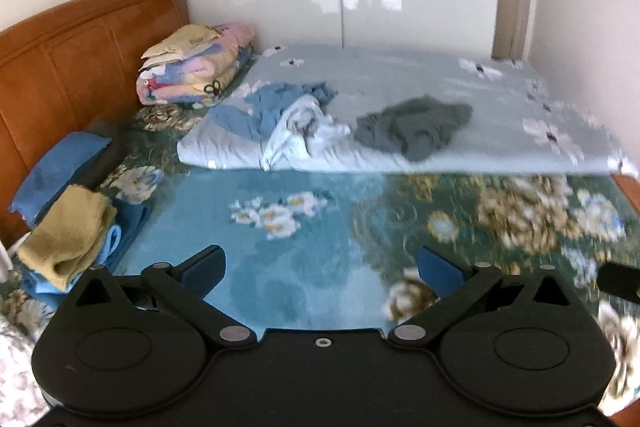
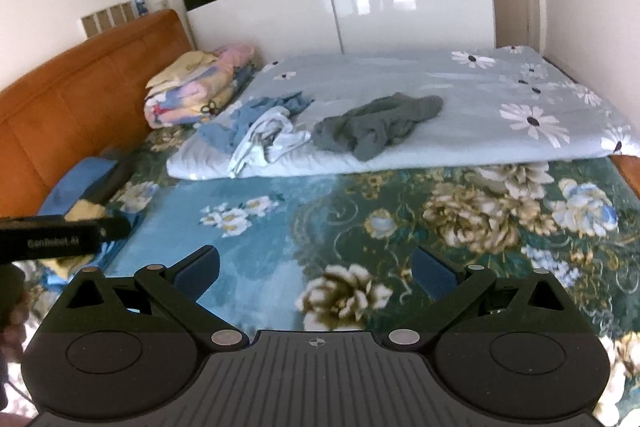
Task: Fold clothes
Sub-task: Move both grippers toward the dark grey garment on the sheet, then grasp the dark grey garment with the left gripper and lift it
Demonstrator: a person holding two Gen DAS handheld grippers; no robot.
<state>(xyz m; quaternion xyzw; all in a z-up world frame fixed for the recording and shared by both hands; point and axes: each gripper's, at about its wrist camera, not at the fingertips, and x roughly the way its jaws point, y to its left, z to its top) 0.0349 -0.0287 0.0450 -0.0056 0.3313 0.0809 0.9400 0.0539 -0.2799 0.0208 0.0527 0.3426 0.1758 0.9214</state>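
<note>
Both tongs, left (image 1: 320,269) and right (image 2: 316,267), gape empty above the floral bedspread (image 2: 400,227).

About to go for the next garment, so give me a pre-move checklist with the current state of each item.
1. Left hand-held gripper open and holding nothing: ok.
2. Right hand-held gripper open and holding nothing: ok.
3. Crumpled dark grey garment unfolded, lying apart from the others on the pale blue daisy-print quilt: ok.
4. Crumpled white garment separate from the crumpled blue garment: not ok, they overlap.
5. Bare stretch of the teal floral bedsheet in front of both grippers for folding: ok.
6. Folded stack topped by a mustard-yellow cloth out of the work area: ok, it sits at the left by the brown headboard.
</note>
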